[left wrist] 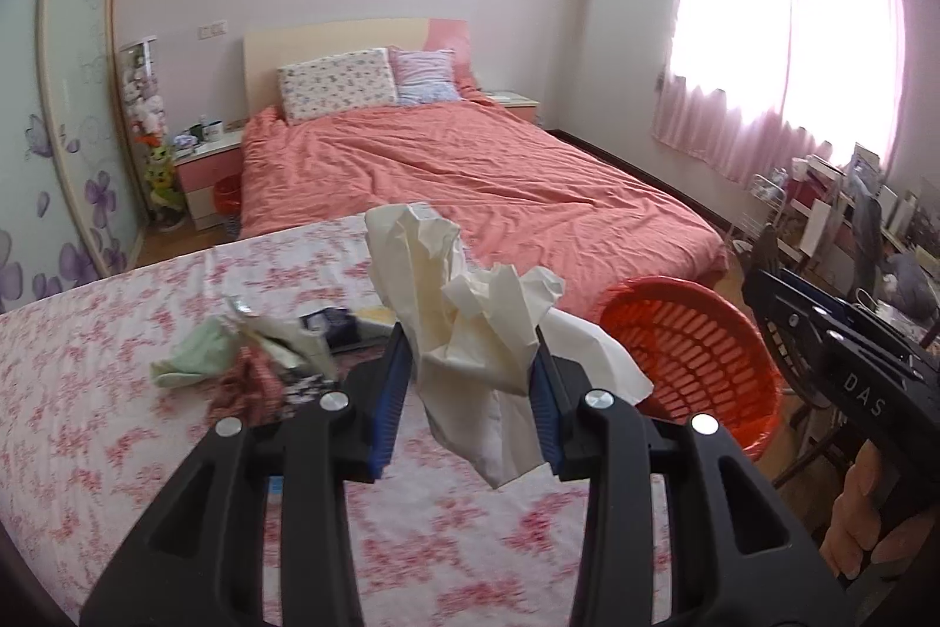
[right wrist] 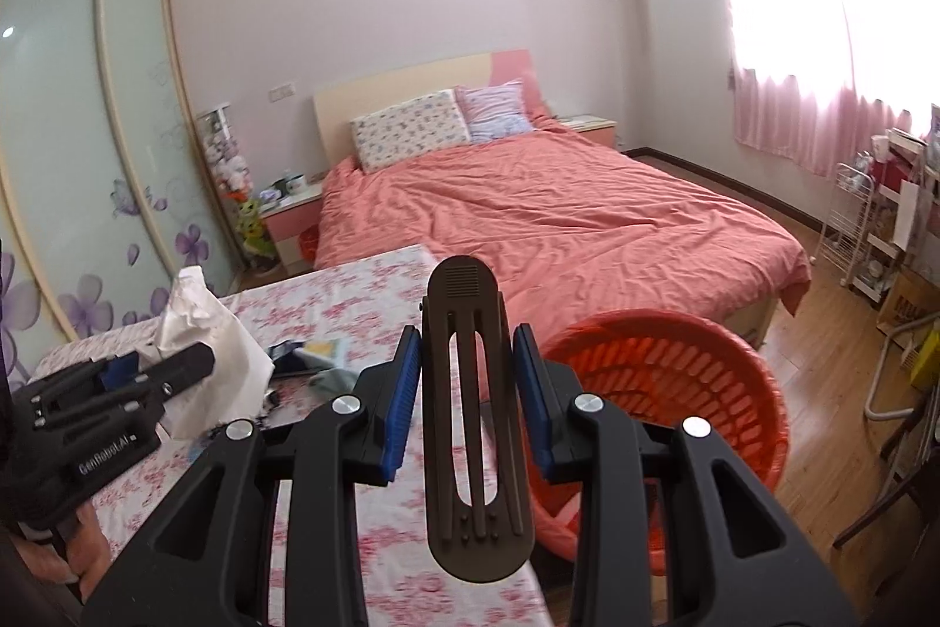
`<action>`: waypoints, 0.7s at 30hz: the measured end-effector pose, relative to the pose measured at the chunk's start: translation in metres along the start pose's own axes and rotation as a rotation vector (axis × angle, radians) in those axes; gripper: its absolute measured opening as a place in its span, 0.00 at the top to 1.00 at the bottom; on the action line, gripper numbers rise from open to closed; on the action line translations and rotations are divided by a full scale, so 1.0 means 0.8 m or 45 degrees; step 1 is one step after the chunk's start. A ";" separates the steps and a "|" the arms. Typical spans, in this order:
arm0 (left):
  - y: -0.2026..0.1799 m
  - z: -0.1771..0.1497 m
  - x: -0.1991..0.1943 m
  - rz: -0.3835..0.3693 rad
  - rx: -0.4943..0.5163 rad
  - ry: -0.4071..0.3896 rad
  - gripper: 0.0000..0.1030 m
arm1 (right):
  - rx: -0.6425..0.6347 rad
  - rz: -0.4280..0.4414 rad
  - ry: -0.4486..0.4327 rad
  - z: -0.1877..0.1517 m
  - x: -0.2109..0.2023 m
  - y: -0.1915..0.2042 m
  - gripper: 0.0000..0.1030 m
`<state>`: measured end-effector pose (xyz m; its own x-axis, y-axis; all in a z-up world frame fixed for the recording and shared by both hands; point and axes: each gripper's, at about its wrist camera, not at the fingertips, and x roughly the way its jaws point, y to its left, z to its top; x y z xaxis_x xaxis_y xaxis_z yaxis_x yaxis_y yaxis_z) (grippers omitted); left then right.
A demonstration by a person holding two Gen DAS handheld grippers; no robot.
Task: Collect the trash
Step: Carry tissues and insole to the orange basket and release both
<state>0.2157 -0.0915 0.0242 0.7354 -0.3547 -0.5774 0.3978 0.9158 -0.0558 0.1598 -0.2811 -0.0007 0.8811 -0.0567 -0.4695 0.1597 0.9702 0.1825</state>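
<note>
Gripping a crumpled wad of cream-white paper (left wrist: 470, 327) between its blue pads, the left gripper (left wrist: 470, 392) held its jaws closed on the trash, the paper bulging up above the fingertips and a loose tail of it hanging down below and between them. Beyond and to the left of those jaws, a small heap of leftover trash (left wrist: 252, 362) lay on the floral tablecloth (left wrist: 88, 392): a pale green scrap, a reddish rag, some wrappers and a dark blue packet, all touching or overlapping one another. To the right of the jaws and lower than the table edge stood the orange basket (left wrist: 693, 351), its slotted wall tilted toward the camera and its mouth open. Farther right, the right gripper (left wrist: 764, 251) showed from the side, with a hand (left wrist: 863, 521) wrapped around its handle. Seen from the right wrist view, the right gripper (right wrist: 467, 392) was closed on a dark brown flat slotted piece (right wrist: 473, 421), which stood upright between the blue pads, its rounded top rising above the fingertips and its lower end reaching back toward the camera. The orange basket (right wrist: 675, 380) sat just to the right of those jaws, and partly behind them, beside the table. To their left the left gripper (right wrist: 158, 368) appeared with the white paper (right wrist: 205, 351) in its jaws, above the tablecloth (right wrist: 364, 286). A bed with a coral cover (right wrist: 558, 227) lay beyond both grippers.
</note>
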 end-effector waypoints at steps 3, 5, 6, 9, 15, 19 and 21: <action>-0.029 0.001 0.017 -0.053 0.029 0.015 0.63 | 0.028 -0.029 -0.005 0.002 0.003 -0.020 0.68; -0.049 0.001 0.029 -0.088 0.047 0.028 0.63 | 0.050 -0.052 -0.005 0.001 0.006 -0.035 0.68; -0.061 0.002 0.036 -0.109 0.056 0.036 0.63 | 0.060 -0.061 -0.004 0.000 0.007 -0.041 0.68; -0.091 0.003 0.056 -0.162 0.086 0.056 0.63 | 0.098 -0.090 0.004 -0.002 0.015 -0.066 0.68; -0.137 0.002 0.095 -0.242 0.137 0.097 0.63 | 0.162 -0.129 0.030 -0.010 0.029 -0.104 0.68; -0.165 0.000 0.123 -0.274 0.174 0.128 0.63 | 0.216 -0.139 0.051 -0.011 0.042 -0.130 0.68; -0.176 -0.002 0.138 -0.285 0.191 0.147 0.62 | 0.228 -0.150 0.054 -0.012 0.046 -0.138 0.68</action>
<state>0.2403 -0.2591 -0.0329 0.5564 -0.5131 -0.6535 0.6260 0.7760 -0.0763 0.1704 -0.3882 -0.0465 0.8327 -0.1538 -0.5320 0.3404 0.8998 0.2728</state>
